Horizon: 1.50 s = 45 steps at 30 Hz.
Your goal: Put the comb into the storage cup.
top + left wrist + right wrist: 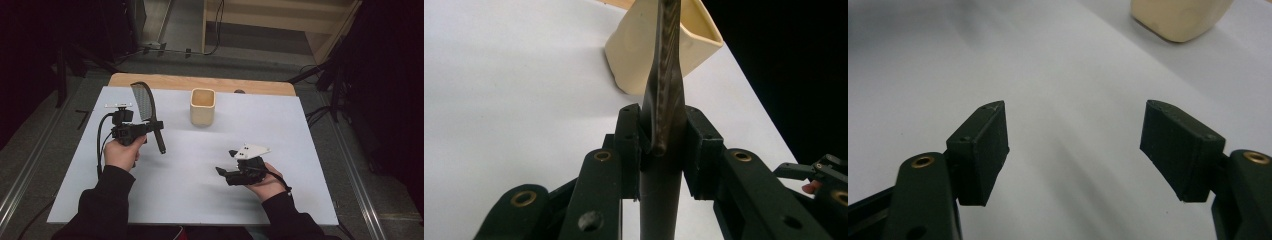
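Observation:
My left gripper (152, 127) is shut on a dark kitchen turner (143, 101) at the neck where handle meets blade. The perforated blade stands up and away from me, and the black handle hangs toward the table. In the left gripper view the pads (626, 145) press both sides of the turner (668, 75), with a cream square cup (636, 55) just behind it. That cup (202, 107) stands upright at the middle back of the table. My right gripper (225, 161) is open over the sheet at front right, nothing between its pads (983, 150).
A white sheet (190, 200) covers the wooden table, whose bare back edge (200, 82) shows behind the cup. The cup's base (1178, 17) lies ahead of the right gripper. Cables and a wooden frame stand on the floor beyond the table.

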Each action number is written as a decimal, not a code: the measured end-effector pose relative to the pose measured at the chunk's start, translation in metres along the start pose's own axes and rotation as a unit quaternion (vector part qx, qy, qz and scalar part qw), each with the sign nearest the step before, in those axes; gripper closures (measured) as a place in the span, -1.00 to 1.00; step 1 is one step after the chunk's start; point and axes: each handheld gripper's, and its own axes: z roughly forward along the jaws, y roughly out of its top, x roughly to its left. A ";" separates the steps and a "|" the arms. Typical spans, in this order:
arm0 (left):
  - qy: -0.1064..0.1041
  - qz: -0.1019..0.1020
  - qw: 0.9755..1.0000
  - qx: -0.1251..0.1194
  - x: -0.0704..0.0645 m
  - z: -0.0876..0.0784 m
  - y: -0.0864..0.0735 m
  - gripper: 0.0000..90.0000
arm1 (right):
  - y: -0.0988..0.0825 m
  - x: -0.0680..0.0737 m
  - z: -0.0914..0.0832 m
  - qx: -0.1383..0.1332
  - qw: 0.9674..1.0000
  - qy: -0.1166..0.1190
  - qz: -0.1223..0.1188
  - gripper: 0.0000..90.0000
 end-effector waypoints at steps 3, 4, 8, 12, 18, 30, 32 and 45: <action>-0.001 0.000 1.000 0.000 0.000 0.000 0.001 0.61 | -0.002 -0.001 -0.003 0.003 1.000 -0.001 -0.004 -0.43; -0.001 0.000 1.000 0.000 0.000 0.000 0.002 0.61 | -0.003 -0.001 -0.004 0.004 1.000 -0.002 -0.003 -0.43; -0.002 0.001 1.000 0.001 0.000 0.003 0.003 0.61 | -0.008 -0.003 -0.007 0.010 1.000 -0.004 -0.006 -0.43; -0.004 0.004 1.000 0.003 0.000 0.005 0.004 0.61 | -0.012 -0.005 -0.011 0.013 1.000 -0.006 -0.002 -0.43; -0.005 0.006 1.000 0.005 -0.002 0.008 0.006 0.61 | -0.017 -0.009 -0.019 0.014 1.000 -0.012 0.003 -0.43; -0.007 0.017 1.000 0.001 -0.003 0.012 0.012 0.61 | -0.030 -0.021 -0.036 0.026 0.999 -0.022 0.016 -0.43; -0.008 0.019 1.000 0.000 -0.003 0.012 0.012 0.61 | -0.031 -0.023 -0.037 0.027 0.999 -0.021 0.021 -0.43; -0.011 0.030 0.999 0.002 -0.005 0.016 0.021 0.61 | -0.041 -0.033 -0.051 0.030 0.998 -0.030 0.039 -0.43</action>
